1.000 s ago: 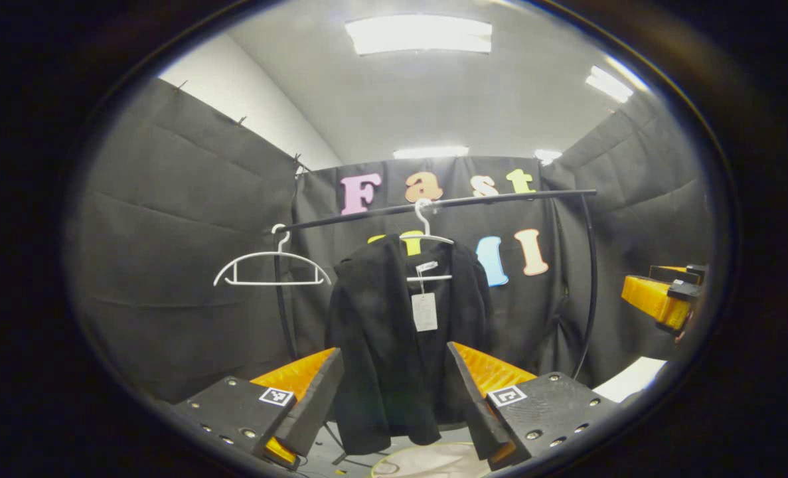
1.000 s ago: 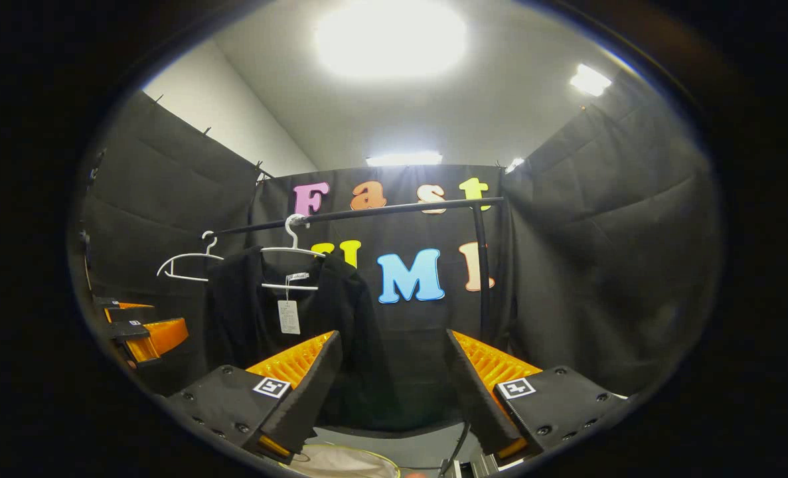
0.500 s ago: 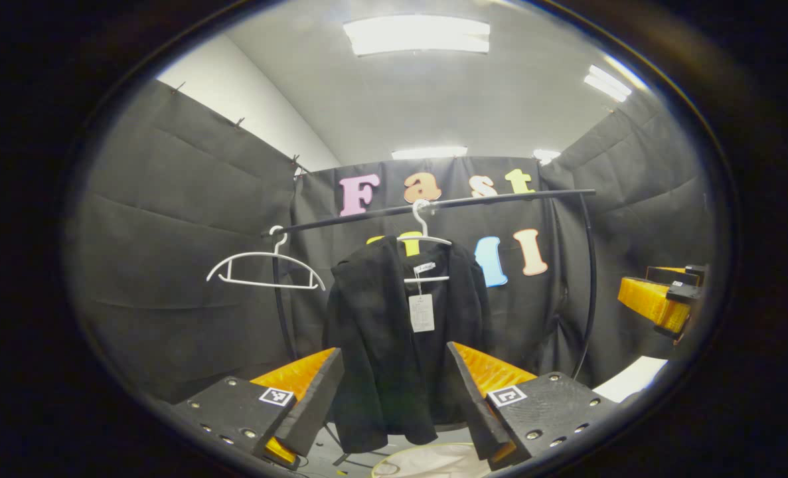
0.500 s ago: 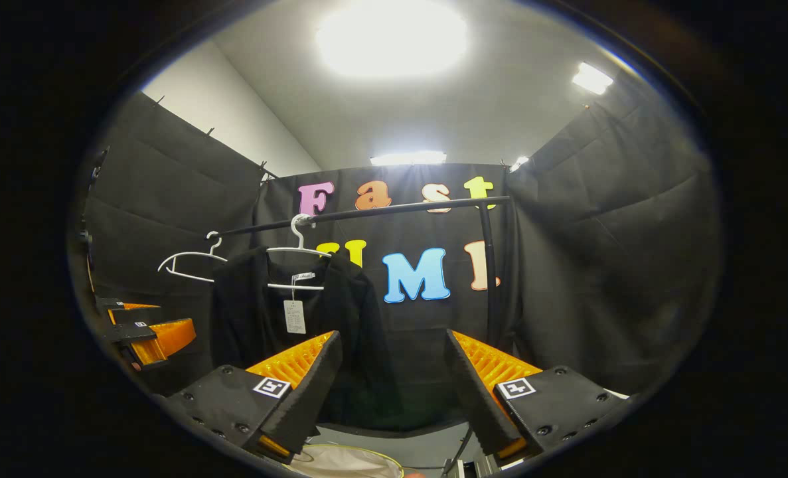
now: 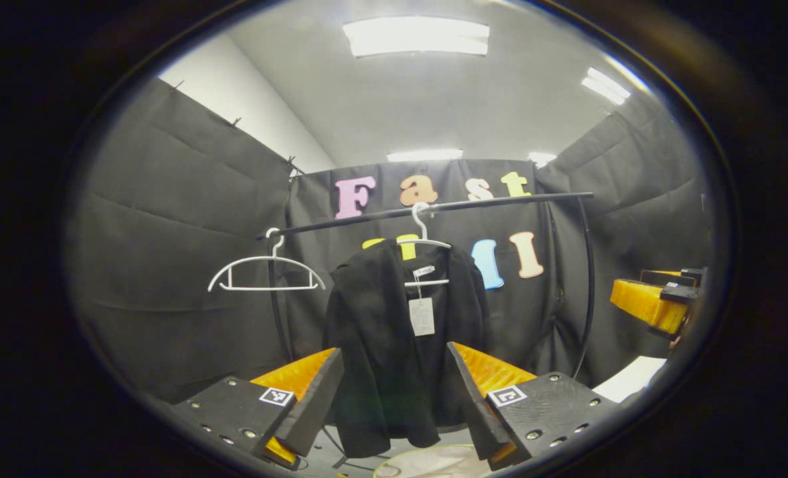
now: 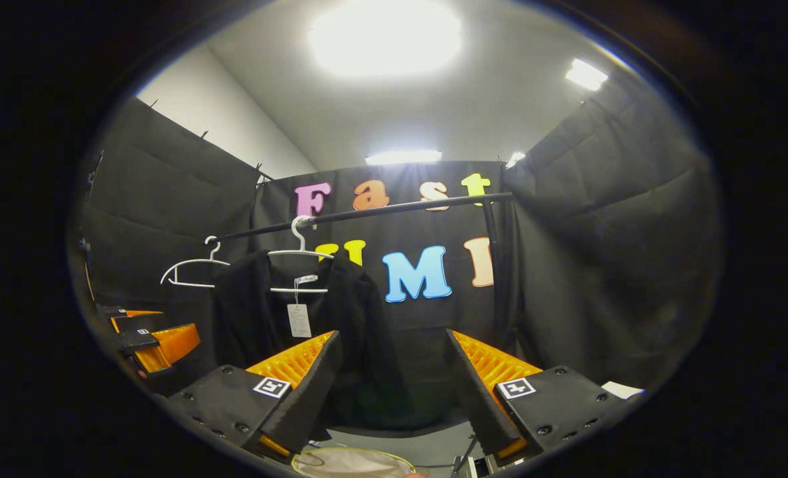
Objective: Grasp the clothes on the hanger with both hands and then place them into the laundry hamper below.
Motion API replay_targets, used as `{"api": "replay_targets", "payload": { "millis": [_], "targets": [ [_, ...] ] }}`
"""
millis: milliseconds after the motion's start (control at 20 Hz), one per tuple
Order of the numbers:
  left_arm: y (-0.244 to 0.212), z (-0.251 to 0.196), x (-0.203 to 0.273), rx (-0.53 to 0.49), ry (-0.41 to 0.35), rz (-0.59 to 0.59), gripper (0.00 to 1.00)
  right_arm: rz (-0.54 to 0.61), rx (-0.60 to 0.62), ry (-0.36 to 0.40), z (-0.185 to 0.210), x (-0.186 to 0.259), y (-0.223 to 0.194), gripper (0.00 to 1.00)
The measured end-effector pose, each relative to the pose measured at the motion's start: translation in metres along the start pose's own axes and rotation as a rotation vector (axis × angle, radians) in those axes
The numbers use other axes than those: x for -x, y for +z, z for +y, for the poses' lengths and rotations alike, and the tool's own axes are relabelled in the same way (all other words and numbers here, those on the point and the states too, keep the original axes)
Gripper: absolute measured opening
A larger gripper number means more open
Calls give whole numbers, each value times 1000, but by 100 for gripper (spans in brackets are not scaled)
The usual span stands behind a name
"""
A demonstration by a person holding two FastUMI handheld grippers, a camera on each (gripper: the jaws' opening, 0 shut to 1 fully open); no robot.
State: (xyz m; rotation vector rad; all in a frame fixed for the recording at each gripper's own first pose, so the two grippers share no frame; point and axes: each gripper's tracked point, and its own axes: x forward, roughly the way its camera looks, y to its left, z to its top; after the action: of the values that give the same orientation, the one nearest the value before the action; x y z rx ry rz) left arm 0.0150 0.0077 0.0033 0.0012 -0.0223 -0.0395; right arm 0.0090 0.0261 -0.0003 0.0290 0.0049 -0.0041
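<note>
A black jacket [image 5: 394, 345] with a white tag hangs on a white hanger [image 5: 423, 236] from the black rail [image 5: 433, 207]. My left gripper [image 5: 394, 398] stands open, some way short of the jacket, which shows between its fingers. In the right gripper view the same jacket [image 6: 261, 318] hangs left of centre, and my right gripper [image 6: 394, 398] is open with nothing between its fingers. The hamper's pale rim [image 5: 427, 461] shows at the bottom; in the right gripper view the hamper [image 6: 350, 463] also sits low. The right gripper [image 5: 656, 299] appears at the far right, the left gripper [image 6: 151, 338] at the far left.
An empty white hanger [image 5: 264, 272] hangs on the rail left of the jacket. The rail's upright post [image 6: 496, 272] stands right of centre in the right gripper view. A white sheet [image 5: 629, 378] lies low at the right. Black cloth walls close the booth.
Both views have shifted only slightly; the jacket sits a little lower in each view. Both grippers stay open and hold nothing.
</note>
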Motion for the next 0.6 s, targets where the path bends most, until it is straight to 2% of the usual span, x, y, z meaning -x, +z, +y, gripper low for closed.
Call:
{"api": "replay_targets", "payload": {
  "millis": [250, 300, 500, 600],
  "targets": [
    [-1, 17, -19, 12, -15, -6, 87, -1, 17, -18, 11, -13, 0, 97],
    [0, 20, -23, 19, -19, -13, 93, 1, 17, -12, 16, -15, -2, 97],
    [3, 26, -36, 22, -9, -18, 87, 21, -6, 24, 29, -34, -5, 97],
    [4, 20, -44, 19, -11, -19, 90, 25, -9, 46, 31, -46, -4, 98]
  ]
}}
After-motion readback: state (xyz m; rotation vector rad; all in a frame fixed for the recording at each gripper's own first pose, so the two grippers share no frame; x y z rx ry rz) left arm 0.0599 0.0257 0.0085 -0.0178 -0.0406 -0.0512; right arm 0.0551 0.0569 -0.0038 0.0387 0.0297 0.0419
